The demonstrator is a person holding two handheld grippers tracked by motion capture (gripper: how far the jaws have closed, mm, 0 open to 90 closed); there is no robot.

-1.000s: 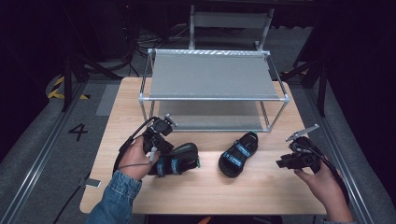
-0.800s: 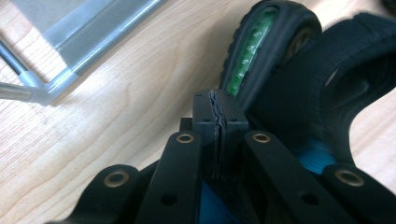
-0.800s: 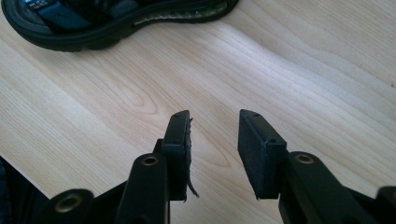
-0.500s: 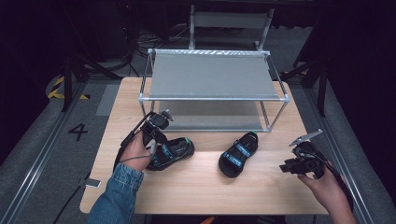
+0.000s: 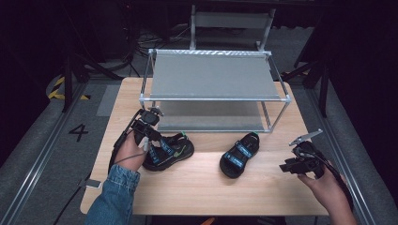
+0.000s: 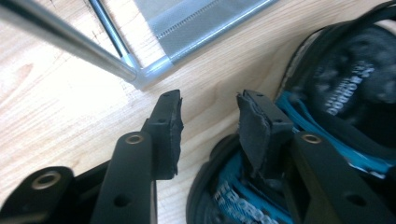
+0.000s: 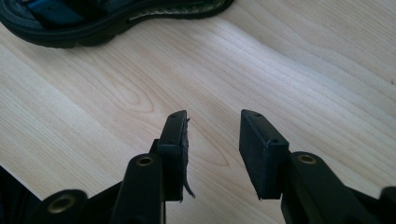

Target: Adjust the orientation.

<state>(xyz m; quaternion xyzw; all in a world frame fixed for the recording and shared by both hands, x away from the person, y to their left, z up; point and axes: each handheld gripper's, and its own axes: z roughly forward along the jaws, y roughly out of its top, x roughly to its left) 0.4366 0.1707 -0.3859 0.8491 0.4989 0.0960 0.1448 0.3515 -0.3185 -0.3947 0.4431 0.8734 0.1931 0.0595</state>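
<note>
Wood-grain table carries a steel shoe rack in a dark room. My left gripper, jaws just opened and empty, hangs over the left sandal at lower left; my right gripper hovers parted and empty at lower right, beside the right sandal.

Black claws with brass-coloured screws, black cables trailing; a denim sleeve, seemingly cuffed, behind the left claw.

Left gripper near worktop's left edge, gripped by left hand, denim sleeve entering from bottom edge. Jaws just been opening, now parted, nothing pressed between pads. Right gripper near right edge, right hand behind it, jaws just been opening, apart, gap empty.
</note>
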